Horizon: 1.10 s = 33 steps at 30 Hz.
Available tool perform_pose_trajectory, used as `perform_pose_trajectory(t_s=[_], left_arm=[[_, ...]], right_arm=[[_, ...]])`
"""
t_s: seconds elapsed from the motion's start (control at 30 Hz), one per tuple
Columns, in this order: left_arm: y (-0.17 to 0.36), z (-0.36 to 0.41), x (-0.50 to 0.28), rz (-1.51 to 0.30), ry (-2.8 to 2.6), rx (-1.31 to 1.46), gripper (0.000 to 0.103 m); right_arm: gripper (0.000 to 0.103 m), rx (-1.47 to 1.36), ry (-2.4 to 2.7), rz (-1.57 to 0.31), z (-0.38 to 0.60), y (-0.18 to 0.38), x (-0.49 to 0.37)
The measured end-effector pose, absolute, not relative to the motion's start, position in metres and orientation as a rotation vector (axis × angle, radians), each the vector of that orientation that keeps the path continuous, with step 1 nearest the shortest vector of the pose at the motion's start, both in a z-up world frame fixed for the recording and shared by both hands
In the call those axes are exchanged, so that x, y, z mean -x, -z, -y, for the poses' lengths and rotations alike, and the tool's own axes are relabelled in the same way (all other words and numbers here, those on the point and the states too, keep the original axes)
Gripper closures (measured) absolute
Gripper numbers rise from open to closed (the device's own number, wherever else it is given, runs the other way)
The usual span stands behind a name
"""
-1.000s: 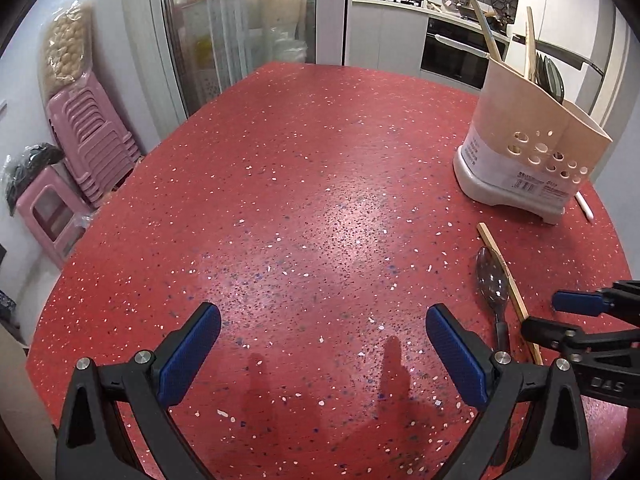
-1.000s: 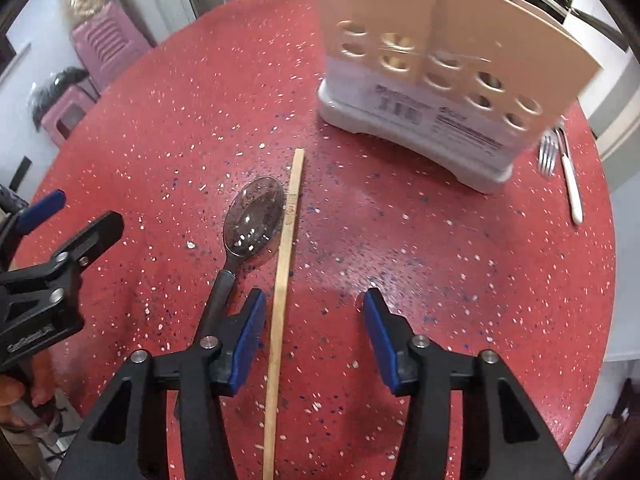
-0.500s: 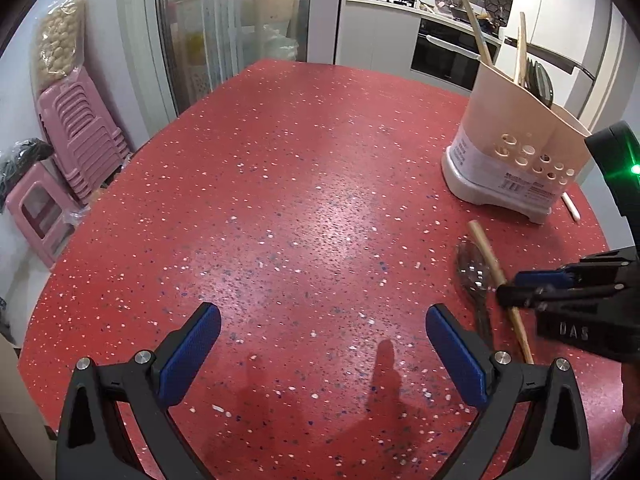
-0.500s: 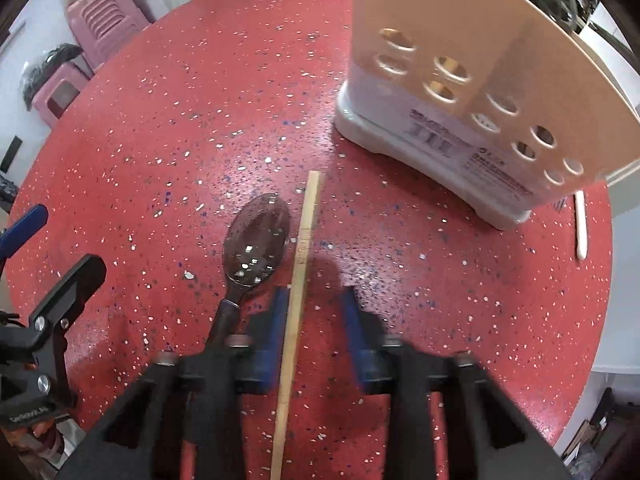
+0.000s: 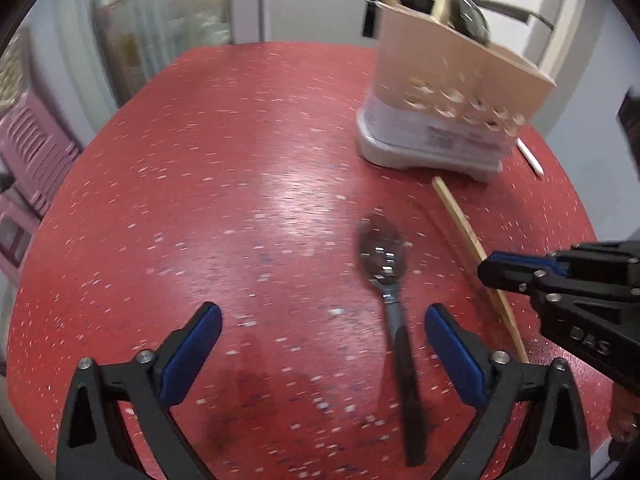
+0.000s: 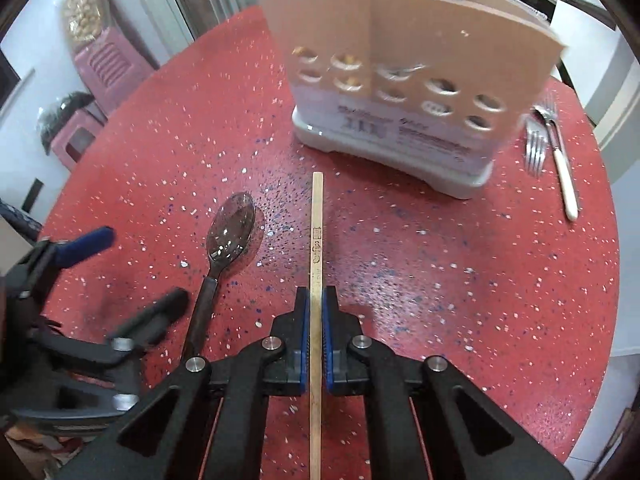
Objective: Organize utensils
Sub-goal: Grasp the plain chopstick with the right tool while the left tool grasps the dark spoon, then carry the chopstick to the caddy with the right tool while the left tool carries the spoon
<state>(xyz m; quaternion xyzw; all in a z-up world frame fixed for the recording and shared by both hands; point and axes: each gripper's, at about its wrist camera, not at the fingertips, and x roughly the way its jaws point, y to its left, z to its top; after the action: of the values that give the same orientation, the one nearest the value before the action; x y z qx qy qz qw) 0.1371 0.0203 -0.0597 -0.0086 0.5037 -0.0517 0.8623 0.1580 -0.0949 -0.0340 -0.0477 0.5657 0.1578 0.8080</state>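
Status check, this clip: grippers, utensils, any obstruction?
Right gripper shut on chopstick. Left gripper open, straddling spoon handle. Utensil caddy ahead, path unobstructed.

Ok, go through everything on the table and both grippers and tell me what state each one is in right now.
right gripper: jaws shut on the chopstick.
left gripper: jaws open, spoon handle between them, not gripped.
chopstick: clamped, pointing toward the holder.
spoon: lying flat on the table, bowl up.
utensil holder: upright, already holding utensils.
fork: lying flat beside the holder.
white-handled utensil: lying flat next to the fork.
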Motion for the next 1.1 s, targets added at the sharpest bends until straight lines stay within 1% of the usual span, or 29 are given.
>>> perform_pose_trajectory(t_s=[0.13,0.2,0.3,0.43,0.53,0.57,0.6,0.63,0.67,0.7,0.73,0.77,0.9,1.1], left_arm=[[0.067,-0.006,-0.147,-1.093,0.099,-0.01,0.0],[0.07,-0.002,-0.152,-1.115,0.083,-0.013,0.003],[0.073,0.001,-0.154,-1.131,0.073,-0.023,0.004],[0.072,0.006,-0.158,-1.163,0.079,-0.031,0.01],[0.071,0.011,-0.159,-1.2,0.078,-0.037,0.011],[0.07,0.013,-0.161,-1.209,0.082,-0.038,0.013],[0.069,0.016,-0.161,-1.218,0.092,-0.044,0.019],[0.068,0.018,-0.162,-1.224,0.099,-0.051,0.026],[0.066,0.022,-0.163,-1.23,0.114,-0.06,0.031],[0.063,0.025,-0.164,-1.231,0.125,-0.069,0.045],[0.062,0.029,-0.164,-1.233,0.145,-0.071,0.061],[0.061,0.032,-0.164,-1.231,0.148,-0.08,0.067],[0.058,0.033,-0.155,-1.181,0.183,-0.045,0.068],[0.037,0.022,-0.121,-1.026,0.22,0.043,0.068]], right_arm=[[0.097,0.07,-0.35,-1.167,0.113,0.02,-0.145],[0.097,0.048,-0.356,-1.151,0.124,0.015,-0.138],[0.097,0.022,-0.364,-1.132,0.135,0.009,-0.133],[0.097,-0.01,-0.379,-1.111,0.146,0.005,-0.13],[0.097,-0.027,-0.393,-1.095,0.144,0.004,-0.132],[0.097,-0.036,-0.399,-1.09,0.145,0.004,-0.131],[0.097,-0.043,-0.403,-1.085,0.15,0.003,-0.129],[0.097,-0.049,-0.406,-1.079,0.151,0.003,-0.129],[0.097,-0.057,-0.41,-1.073,0.152,0.003,-0.128],[0.097,-0.064,-0.412,-1.069,0.154,0.002,-0.127],[0.097,-0.069,-0.413,-1.065,0.155,0.001,-0.127],[0.097,-0.076,-0.412,-1.059,0.158,0.0,-0.126],[0.097,-0.103,-0.409,-1.04,0.166,-0.004,-0.123],[0.097,-0.135,-0.416,-1.003,0.171,-0.011,-0.116]])
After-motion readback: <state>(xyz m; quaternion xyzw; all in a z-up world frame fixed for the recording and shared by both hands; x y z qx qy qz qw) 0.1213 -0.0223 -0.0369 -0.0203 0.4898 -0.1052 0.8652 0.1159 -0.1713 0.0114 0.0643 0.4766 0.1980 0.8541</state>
